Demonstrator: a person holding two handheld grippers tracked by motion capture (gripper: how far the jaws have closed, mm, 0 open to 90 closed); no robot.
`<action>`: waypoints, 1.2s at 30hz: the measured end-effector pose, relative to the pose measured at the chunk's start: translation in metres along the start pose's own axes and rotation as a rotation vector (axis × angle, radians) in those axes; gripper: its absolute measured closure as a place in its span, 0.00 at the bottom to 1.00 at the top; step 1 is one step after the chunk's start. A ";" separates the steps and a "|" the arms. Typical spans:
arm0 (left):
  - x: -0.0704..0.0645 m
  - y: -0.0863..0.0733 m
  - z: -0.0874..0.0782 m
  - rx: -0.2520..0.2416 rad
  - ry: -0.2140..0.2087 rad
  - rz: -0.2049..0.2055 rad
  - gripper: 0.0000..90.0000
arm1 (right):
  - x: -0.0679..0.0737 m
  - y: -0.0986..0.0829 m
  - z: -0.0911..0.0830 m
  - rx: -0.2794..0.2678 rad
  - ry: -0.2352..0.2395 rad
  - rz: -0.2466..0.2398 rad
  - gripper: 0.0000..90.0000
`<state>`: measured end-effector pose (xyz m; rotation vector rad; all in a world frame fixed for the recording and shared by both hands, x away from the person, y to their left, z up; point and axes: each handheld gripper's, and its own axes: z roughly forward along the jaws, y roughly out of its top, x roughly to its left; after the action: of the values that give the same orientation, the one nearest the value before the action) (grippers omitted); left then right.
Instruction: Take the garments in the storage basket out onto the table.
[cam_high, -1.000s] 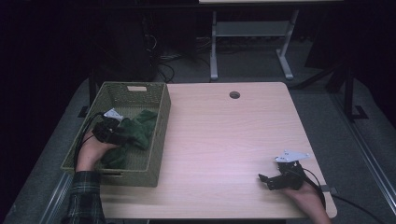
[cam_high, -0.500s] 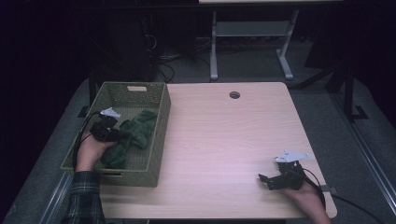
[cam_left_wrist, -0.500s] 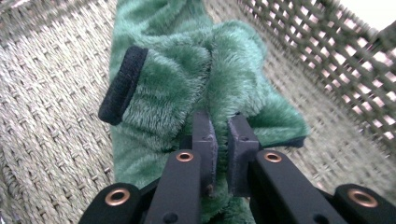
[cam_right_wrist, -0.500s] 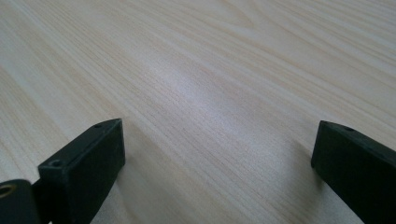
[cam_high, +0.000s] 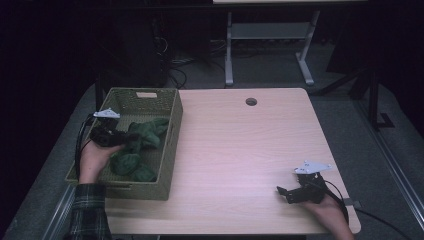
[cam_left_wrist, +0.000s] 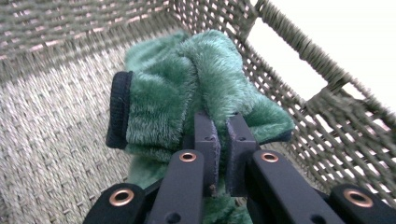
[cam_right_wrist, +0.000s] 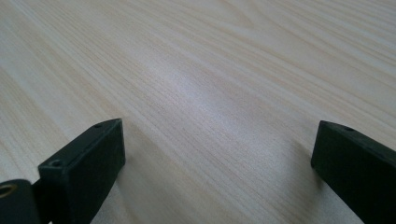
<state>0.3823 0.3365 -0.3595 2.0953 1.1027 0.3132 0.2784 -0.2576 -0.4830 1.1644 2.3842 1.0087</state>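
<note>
A woven olive basket (cam_high: 171, 150) stands on the left part of the wooden table (cam_high: 250, 145). Inside it lies a heap of fuzzy green cloth (cam_high: 146, 133) with a dark cuff. My left gripper (cam_high: 124, 136) is inside the basket, shut on a fold of that green cloth (cam_left_wrist: 187, 79); in the left gripper view its jaws (cam_left_wrist: 223, 128) pinch the fleece with only a thin gap. My right gripper (cam_high: 283, 192) rests low over the table's front right. Its jaws (cam_right_wrist: 217, 144) stand wide apart with nothing but bare wood (cam_right_wrist: 210, 70) between them.
The basket's woven walls (cam_left_wrist: 70, 28) close in around the left gripper, with a handle slot in the far wall (cam_high: 146, 95). A round cable hole (cam_high: 251, 101) sits near the table's far edge. A metal stand (cam_high: 265, 45) is on the floor behind.
My left gripper has shifted a little to the left inside the basket, drawing the green cloth with it. The right gripper has stayed where it was.
</note>
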 end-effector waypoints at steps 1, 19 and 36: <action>-0.001 0.001 -0.001 -0.012 -0.001 -0.007 0.95 | 0.000 0.000 0.000 0.000 0.000 0.000 0.03; -0.016 0.031 -0.045 -0.201 -0.039 -0.040 0.96 | 0.000 0.000 0.000 -0.001 -0.004 0.003 0.03; -0.038 0.080 -0.079 -0.305 -0.140 0.016 0.96 | 0.000 0.000 0.000 -0.002 -0.004 0.005 0.03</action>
<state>0.3679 0.3161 -0.2434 1.8269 0.8948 0.3156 0.2785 -0.2573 -0.4831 1.1712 2.3778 1.0089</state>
